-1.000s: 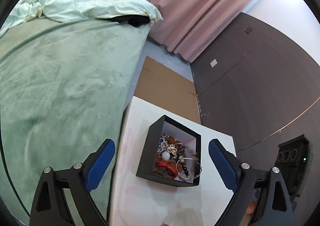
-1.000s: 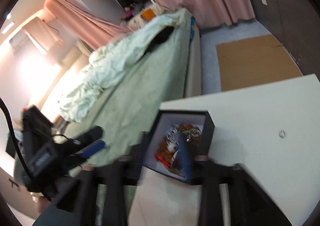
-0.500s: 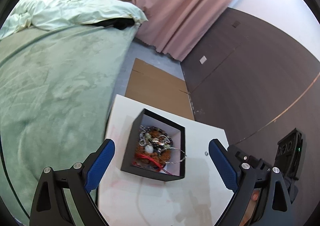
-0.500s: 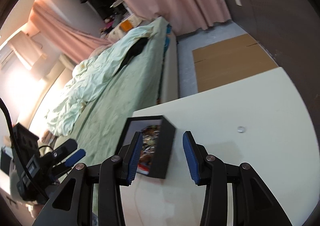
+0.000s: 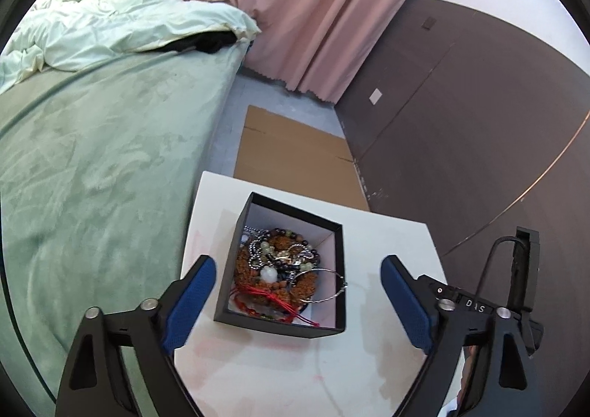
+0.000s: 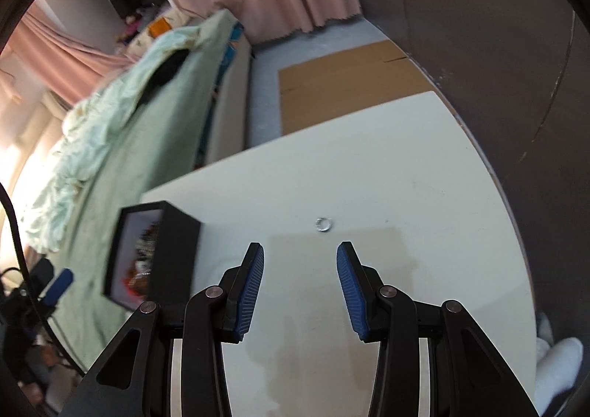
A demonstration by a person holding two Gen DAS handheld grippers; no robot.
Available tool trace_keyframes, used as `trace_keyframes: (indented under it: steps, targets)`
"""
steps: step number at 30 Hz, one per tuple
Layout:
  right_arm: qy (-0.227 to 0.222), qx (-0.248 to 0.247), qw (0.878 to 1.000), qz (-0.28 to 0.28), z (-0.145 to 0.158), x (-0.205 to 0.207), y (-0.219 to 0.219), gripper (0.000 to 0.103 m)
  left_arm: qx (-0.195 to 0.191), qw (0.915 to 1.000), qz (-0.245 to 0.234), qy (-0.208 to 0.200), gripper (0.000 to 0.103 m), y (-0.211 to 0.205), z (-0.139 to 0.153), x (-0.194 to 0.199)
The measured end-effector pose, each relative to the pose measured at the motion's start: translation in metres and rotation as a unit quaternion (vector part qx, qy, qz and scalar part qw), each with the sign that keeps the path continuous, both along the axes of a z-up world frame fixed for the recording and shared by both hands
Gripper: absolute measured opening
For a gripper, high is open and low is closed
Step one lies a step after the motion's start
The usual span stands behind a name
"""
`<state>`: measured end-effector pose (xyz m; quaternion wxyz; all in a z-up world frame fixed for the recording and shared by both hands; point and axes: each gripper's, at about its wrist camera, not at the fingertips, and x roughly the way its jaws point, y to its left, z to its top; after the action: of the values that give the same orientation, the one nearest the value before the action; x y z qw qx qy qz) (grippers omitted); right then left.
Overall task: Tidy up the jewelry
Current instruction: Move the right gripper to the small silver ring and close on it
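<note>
Jewelry (image 5: 282, 269) lies heaped in a black box (image 5: 280, 323) on the white counter (image 5: 387, 232): beaded bracelets, chains, red cord, and a thin silver bangle (image 5: 319, 286) leaning over the box's right wall. The left hand-held gripper (image 5: 295, 302) hangs above the box with its blue pads spread wide to either side of it, holding nothing. The right hand-held gripper (image 6: 300, 286) is also spread and empty, low over bare counter, with the box (image 6: 173, 258) off to its left. Just ahead of its fingertips, a little right of centre, a small silver ring (image 6: 323, 224) lies alone on the counter, apart from the box.

The step in hand looks like collecting that stray ring, the one piece outside the box. The next move would call for carrying the right gripper forward until the ring sits between the pads, lowering to the surface, and closing squarely. A ring that thin and flat could easily skid away or slip from a crooked pinch.
</note>
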<state>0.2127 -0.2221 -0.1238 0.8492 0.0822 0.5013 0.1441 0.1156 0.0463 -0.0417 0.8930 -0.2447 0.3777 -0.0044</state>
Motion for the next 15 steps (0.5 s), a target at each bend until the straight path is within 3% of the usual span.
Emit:
trace_keyframes:
  steps: [15]
  targets:
    - [0.027, -0.087, 0.996, 0.001, -0.031, 0.039, 0.025, 0.030, 0.000, 0.9996, 0.016, 0.022, 0.084, 0.021, -0.012, 0.028]
